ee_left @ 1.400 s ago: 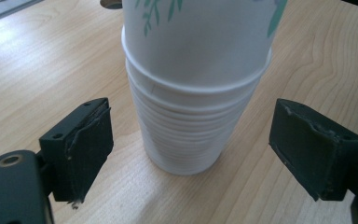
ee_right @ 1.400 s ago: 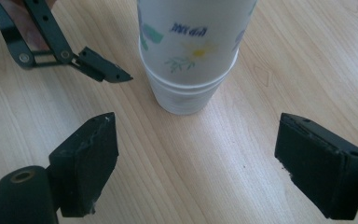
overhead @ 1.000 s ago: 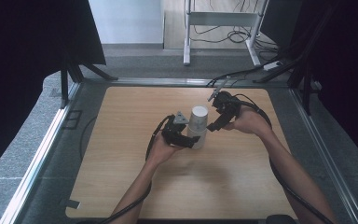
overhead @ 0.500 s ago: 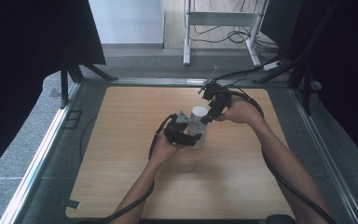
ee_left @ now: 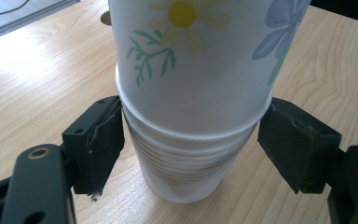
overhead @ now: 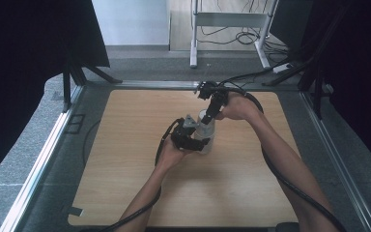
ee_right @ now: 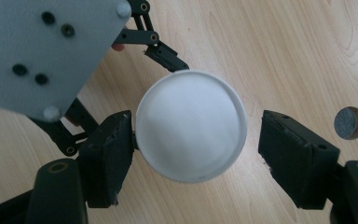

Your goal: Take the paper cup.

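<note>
A stack of white paper cups stands near the middle of the wooden table; the outermost cup has a flower print. My left gripper comes in from the left, and its jaws have just been closing. In the left gripper view my gripper has both pads against the stacked rims. My right gripper points down over the stack. Its jaws have just been closing around the cup's round white top. The left pad touches the cup; the right pad stands off it.
A round hole sits in the tabletop close to the cups. The left gripper's grey plate is right beside the cup top. Cables trail from both grippers across the table. A metal rail frames the table.
My right gripper has swung from beside the cups to above them and its jaws have narrowed. My left jaws have come in onto the stack; the left hand stayed put.
</note>
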### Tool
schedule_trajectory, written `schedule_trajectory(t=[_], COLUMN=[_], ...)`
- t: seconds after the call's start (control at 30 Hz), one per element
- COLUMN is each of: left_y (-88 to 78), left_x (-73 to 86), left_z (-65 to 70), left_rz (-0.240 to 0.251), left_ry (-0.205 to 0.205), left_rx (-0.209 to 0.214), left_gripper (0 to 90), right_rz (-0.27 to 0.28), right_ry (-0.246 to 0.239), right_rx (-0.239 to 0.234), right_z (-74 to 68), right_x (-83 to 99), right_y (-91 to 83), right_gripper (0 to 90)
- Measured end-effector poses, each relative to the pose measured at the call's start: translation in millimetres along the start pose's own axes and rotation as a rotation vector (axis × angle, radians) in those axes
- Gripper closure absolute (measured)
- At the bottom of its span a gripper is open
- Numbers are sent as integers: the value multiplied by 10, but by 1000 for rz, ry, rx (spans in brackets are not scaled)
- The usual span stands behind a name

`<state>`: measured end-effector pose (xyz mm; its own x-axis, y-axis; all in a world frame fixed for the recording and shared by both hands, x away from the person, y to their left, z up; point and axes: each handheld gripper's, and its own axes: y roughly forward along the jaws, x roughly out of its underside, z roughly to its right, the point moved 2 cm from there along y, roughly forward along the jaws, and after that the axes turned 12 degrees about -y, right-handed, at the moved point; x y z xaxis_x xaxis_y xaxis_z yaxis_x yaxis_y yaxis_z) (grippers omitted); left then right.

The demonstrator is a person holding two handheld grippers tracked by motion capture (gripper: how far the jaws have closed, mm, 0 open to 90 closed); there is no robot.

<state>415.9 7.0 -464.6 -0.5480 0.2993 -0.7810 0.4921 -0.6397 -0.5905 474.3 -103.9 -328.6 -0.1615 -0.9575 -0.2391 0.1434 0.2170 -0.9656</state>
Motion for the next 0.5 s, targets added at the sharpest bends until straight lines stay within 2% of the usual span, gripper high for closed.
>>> schedule_trajectory(t=[0.13,0.17,0.5], left_y=[-2,-6,-5], left_x=[-2,-3,-5], left_z=[2,2,5], left_rz=[-1,-4,-8], left_ry=[4,5,11], left_rx=[-2,0,-7], left_gripper=[229,230,229], right_rz=[-23,-27,-41], right_ry=[-5,-4,3], right_rx=[-2,-16,-16], right_z=[5,10,25], right_x=[-34,-44,-55], right_y=[13,13,-39], right_gripper=[339,363,372])
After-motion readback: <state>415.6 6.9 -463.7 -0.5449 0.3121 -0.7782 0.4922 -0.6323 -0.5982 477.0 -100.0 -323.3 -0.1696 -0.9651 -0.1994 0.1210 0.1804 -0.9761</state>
